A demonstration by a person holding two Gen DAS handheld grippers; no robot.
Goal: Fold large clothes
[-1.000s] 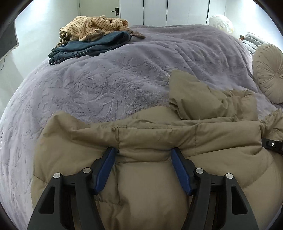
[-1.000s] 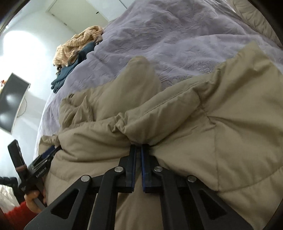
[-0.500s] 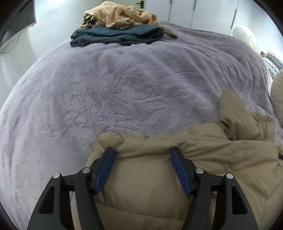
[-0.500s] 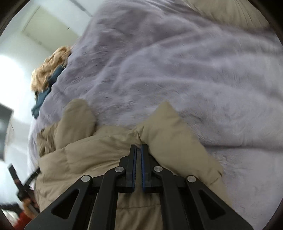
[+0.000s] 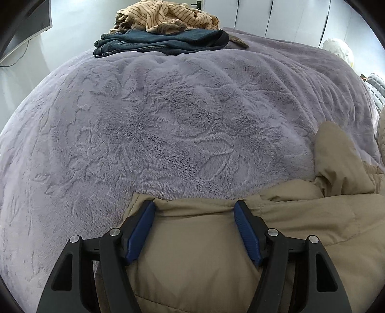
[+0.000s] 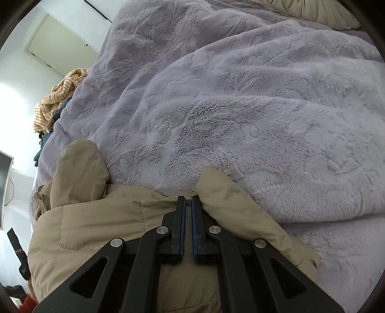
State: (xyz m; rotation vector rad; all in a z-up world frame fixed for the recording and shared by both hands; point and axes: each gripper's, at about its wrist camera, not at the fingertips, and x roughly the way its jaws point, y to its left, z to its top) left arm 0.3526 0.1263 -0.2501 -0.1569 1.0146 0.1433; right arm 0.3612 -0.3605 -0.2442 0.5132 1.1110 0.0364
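The left gripper point(image 5: 194, 207) has its blue-padded fingers point(image 5: 140, 231) spread wide apart, resting on the near edge of a tan puffer jacket point(image 5: 199, 252) with the padded fabric bulging up between them but not pinched. The right gripper point(image 6: 188, 202) has its fingers pressed together on a fold of the same jacket point(image 6: 96, 231), the cloth bunched at the tips and a padded flap sticking out just to the right of them. The jacket lies crumpled at the near side of a bed covered by a lilac plush blanket point(image 5: 168, 125), with one rounded sleeve or flap point(image 5: 334, 154) reaching out onto the blanket at the right of the left wrist view. At the far end of the bed sit folded dark blue jeans point(image 5: 163, 42) with a striped tan garment point(image 5: 166, 15) heaped on top. A beige cushion point(image 6: 308, 10) lies at the far right edge of the bed in the right wrist view
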